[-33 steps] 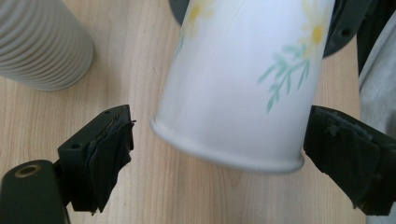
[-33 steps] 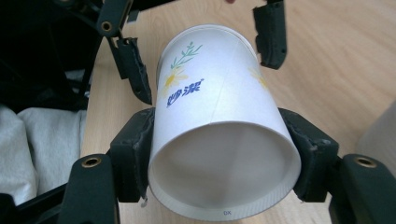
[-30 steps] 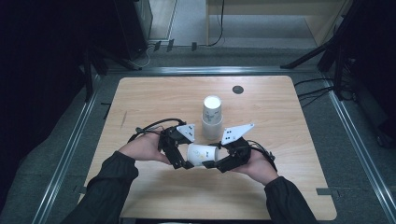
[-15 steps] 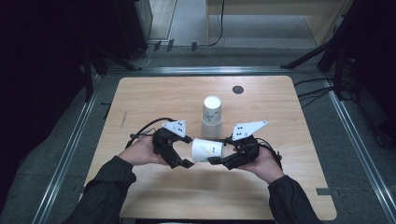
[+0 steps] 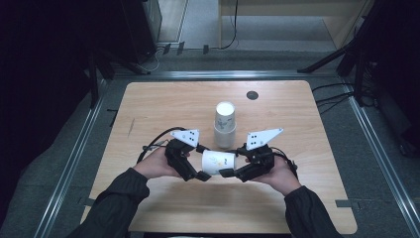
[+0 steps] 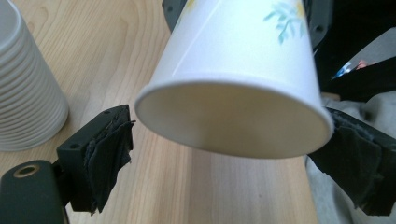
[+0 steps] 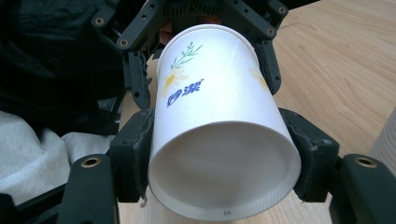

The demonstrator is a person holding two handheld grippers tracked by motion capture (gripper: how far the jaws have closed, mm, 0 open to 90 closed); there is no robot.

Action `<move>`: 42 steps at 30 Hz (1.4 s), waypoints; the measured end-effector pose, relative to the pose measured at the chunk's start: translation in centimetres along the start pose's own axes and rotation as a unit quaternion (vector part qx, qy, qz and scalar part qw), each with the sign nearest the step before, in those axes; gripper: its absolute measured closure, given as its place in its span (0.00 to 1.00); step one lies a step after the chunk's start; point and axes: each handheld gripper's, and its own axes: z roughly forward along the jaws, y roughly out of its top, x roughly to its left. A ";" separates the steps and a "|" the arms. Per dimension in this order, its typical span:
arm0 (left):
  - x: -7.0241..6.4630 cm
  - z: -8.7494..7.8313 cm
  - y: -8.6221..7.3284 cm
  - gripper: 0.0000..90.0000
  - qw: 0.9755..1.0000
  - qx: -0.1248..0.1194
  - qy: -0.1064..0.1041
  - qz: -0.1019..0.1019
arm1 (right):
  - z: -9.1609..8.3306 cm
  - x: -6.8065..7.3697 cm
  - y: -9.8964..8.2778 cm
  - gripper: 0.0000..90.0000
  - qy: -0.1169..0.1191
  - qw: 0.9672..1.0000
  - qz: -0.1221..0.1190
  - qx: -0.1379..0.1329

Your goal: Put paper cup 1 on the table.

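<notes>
A white paper cup (image 5: 218, 162) (image 6: 233, 60) (image 7: 215, 107) with a flower print and blue characters lies on its side above the table, between both grippers. My right gripper (image 5: 233, 161) (image 7: 223, 154) is shut on the cup near its base, a pad pressing on each side. My left gripper (image 5: 204, 162) (image 6: 233, 154) stands open around the cup's mouth. In the left gripper view a thin gap shows between the left pad (image 6: 109, 154) and the rim. The left gripper's fingers (image 7: 135, 79) flank the far end of the cup in the right gripper view.
An upturned stack of white cups (image 5: 224, 126) (image 6: 25, 88) stands on the wooden table (image 5: 163, 104) just behind the grippers. A small black disc (image 5: 252, 94) sits near the far edge. Metal rails and dark floor run round the table.
The two grippers have drawn slightly apart, the left one shifting left, so more of the cup shows between them. The cup stack has not moved.
</notes>
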 end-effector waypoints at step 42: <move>-0.1 -3.2 1.1 0.27 1.000 0.002 0.019 0.015 | 0.7 -0.2 -0.6 0.28 -0.013 0.999 0.020 0.041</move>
